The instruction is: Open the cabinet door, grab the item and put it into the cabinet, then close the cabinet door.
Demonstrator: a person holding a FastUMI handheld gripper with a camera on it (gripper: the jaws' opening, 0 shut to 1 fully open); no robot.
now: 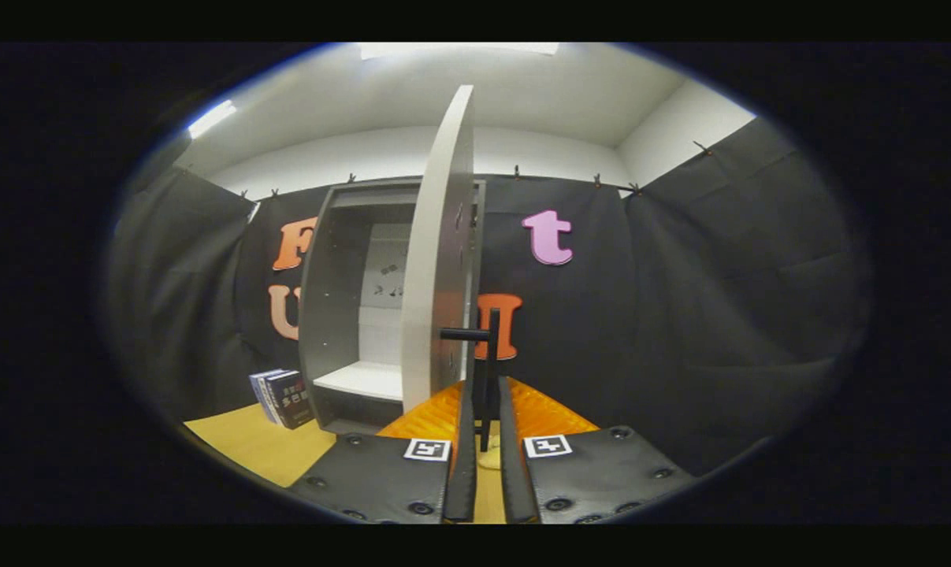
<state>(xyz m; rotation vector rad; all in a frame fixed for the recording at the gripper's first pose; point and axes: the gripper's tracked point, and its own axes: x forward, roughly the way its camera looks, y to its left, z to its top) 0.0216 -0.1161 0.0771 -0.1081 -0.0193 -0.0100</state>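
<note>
Currently the tall grey cabinet (341, 307) stands on the yellow tabletop (254, 445) against the black cloth wall (680, 315). Its flat grey panel door (441, 260) is swung open and is seen nearly edge-on, hinged on the cabinet's right side. One slim black bar handle (491, 370) stands vertical just off the door's free edge, joined to it by a short black horizontal post (463, 334).

The gripper (483, 394) has its two fingers drawn close together around that handle; the bar runs down through the narrow gap between them. Whether both fingers actually press on it, I can't tell. The fingers look nearly parallel. Two square black-and-white marker tags sit on the gripper body, one per finger base (427, 450).

Cabinet interior: dark grey side walls, pale back panel (384, 291), and one white shelf board (361, 379) low down. A few small dark marks on the back panel are too small to identify. Nothing readable rests on the shelf.

The items: two books (280, 398), dark covers with white and blue edges, standing upright side by side on the tabletop just left of the cabinet's base, outside it and well apart from the fingers. They lean slightly.

Count: one cabinet, one door, one handle, one shelf, two books.
</note>
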